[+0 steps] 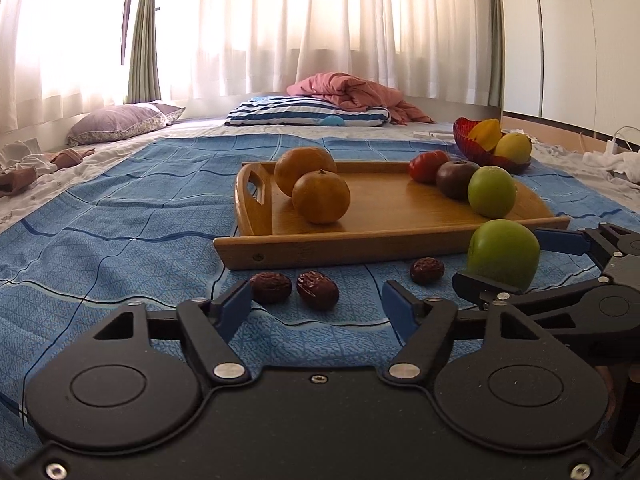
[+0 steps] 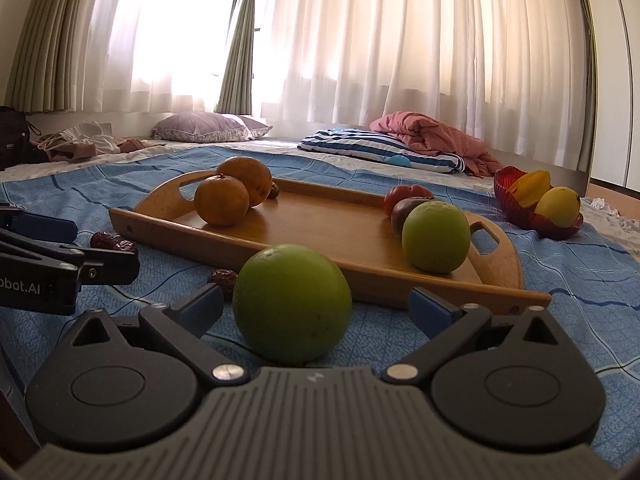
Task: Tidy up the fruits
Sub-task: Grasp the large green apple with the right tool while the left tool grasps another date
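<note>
Right gripper [image 2: 316, 304] is wide around the green fruit [image 2: 292, 304], left gripper [image 1: 316, 300] half open over the dates [image 1: 318, 290], so either could roll off the soft blanket [image 1: 120, 220].

the only readable text is white lettering, "obot.ai", on the black body of the left gripper [image 2: 72, 252], seen at the left edge of the right wrist view. its first letters are cut off by the picture's edge. no other words, labels, numbers or signs can be read in either view.
</note>
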